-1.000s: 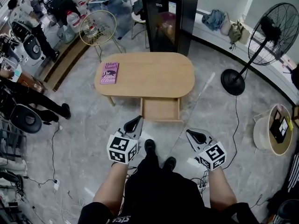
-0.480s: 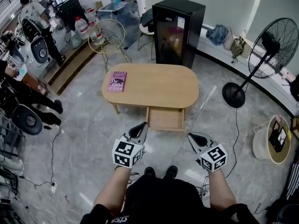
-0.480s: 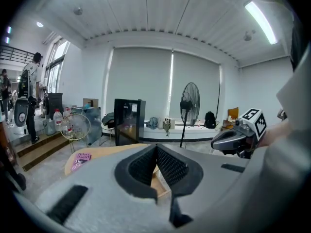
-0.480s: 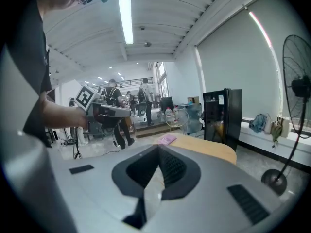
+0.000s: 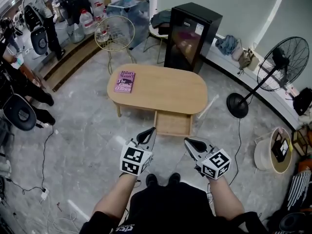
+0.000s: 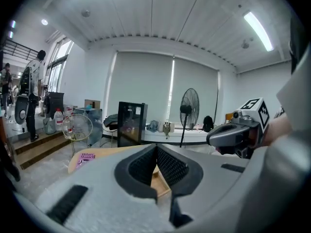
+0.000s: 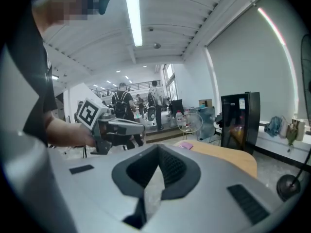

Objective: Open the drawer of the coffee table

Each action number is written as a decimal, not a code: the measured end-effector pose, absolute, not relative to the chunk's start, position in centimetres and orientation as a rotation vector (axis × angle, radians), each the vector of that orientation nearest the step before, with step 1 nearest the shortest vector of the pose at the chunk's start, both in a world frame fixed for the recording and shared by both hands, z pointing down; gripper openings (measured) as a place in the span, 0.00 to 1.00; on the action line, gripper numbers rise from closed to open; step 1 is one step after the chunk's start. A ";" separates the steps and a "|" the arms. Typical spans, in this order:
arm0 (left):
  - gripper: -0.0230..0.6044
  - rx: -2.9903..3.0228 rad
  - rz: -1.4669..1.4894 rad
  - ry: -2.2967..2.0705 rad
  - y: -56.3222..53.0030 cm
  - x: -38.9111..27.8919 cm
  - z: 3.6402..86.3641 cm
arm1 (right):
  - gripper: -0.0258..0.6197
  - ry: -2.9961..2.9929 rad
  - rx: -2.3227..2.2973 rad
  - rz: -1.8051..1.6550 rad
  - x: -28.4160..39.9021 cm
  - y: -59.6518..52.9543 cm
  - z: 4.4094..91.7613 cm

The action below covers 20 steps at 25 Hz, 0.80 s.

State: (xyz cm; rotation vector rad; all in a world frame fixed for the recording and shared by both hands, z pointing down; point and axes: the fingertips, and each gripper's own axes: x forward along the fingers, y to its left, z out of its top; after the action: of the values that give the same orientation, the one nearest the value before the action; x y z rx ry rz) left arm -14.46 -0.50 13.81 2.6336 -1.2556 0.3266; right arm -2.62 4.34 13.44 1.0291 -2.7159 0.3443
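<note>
The oval wooden coffee table point(image 5: 161, 94) stands ahead of me on the grey floor. Its drawer point(image 5: 172, 124) juts out open from the near side, with nothing visible inside. My left gripper point(image 5: 149, 132) hovers shut just left of the drawer's front edge, holding nothing. My right gripper point(image 5: 189, 142) is shut and empty too, just right of and below the drawer front. In the left gripper view the shut jaws frame the drawer point(image 6: 160, 182), with the right gripper point(image 6: 233, 136) to the side. In the right gripper view I see the table top point(image 7: 228, 158) and the left gripper point(image 7: 119, 127).
A purple book point(image 5: 125, 81) lies on the table's left end. A black mini fridge point(image 5: 191, 37) stands behind the table, a wire chair point(image 5: 114, 34) at back left, a standing fan point(image 5: 273, 67) to the right. Cables trail on the floor point(image 5: 46, 145). People stand at the far left.
Both grippers have drawn back from the table and risen a little, staying shut. The view has shifted, with the table sitting farther from the grippers. The drawer stays pulled out.
</note>
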 end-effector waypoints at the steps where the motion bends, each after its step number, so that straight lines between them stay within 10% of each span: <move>1: 0.05 2.642 0.310 -1.242 -0.6 -14.6 13.5 | 0.05 -2.725 1.048 0.339 -2.8 4.2 12.5; 20: 0.05 2.589 0.241 -1.400 -1.6 -9.9 10.4 | 0.05 -2.776 1.152 0.137 6.8 3.8 7.4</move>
State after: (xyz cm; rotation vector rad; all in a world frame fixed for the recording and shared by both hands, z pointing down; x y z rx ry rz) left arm -9.92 -1.62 10.40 2.5887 -1.4005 0.2412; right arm 6.81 3.79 7.43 1.1519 -2.7760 0.1371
